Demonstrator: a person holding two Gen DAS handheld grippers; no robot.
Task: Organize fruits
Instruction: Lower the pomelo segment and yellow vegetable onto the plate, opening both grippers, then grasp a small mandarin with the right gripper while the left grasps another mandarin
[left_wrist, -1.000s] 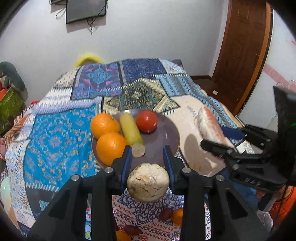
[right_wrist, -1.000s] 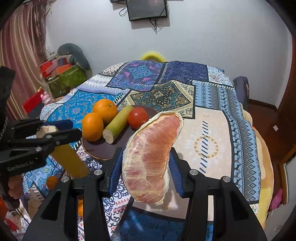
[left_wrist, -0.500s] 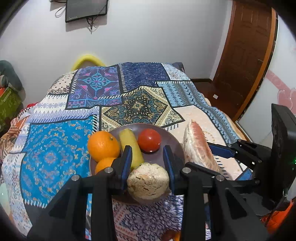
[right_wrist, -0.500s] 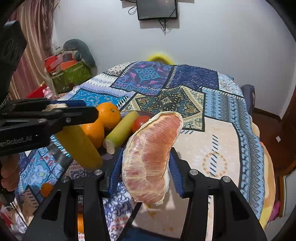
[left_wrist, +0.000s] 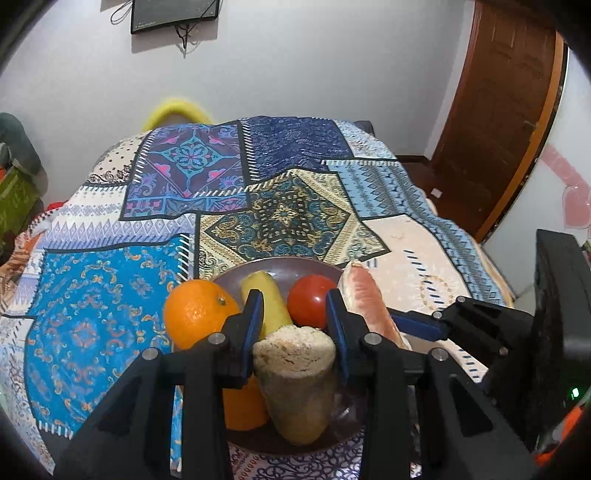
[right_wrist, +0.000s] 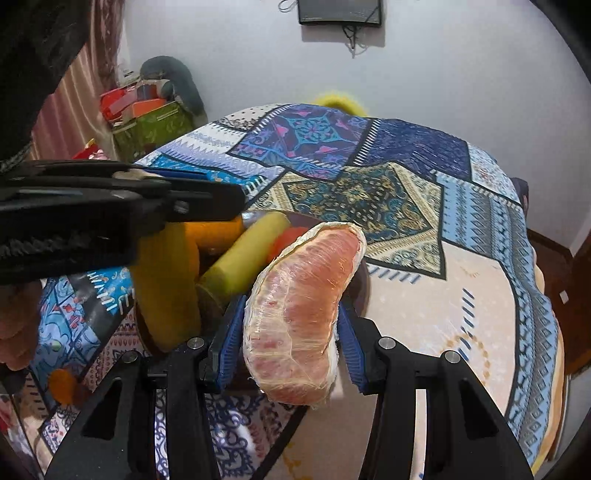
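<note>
A brown plate on the patchwork cloth holds two oranges, a yellow-green stalk piece and a red tomato. My left gripper is shut on a second stalk piece. It has a beige cut end and hangs down over the plate's near half. My right gripper is shut on a pink peeled pomelo segment, held upright at the plate's right rim, beside the tomato. In the right wrist view the left gripper crosses from the left with its stalk piece below it.
The patterned cloth stretches far behind and right of the plate. Small loose fruits lie on it near the front left. A green box with clutter stands far left, a wooden door far right. A hand shows at the left edge.
Both grippers have moved forward toward the plate. The held stalk piece now hangs over the plate, and the pomelo segment has come up beside the tomato.
</note>
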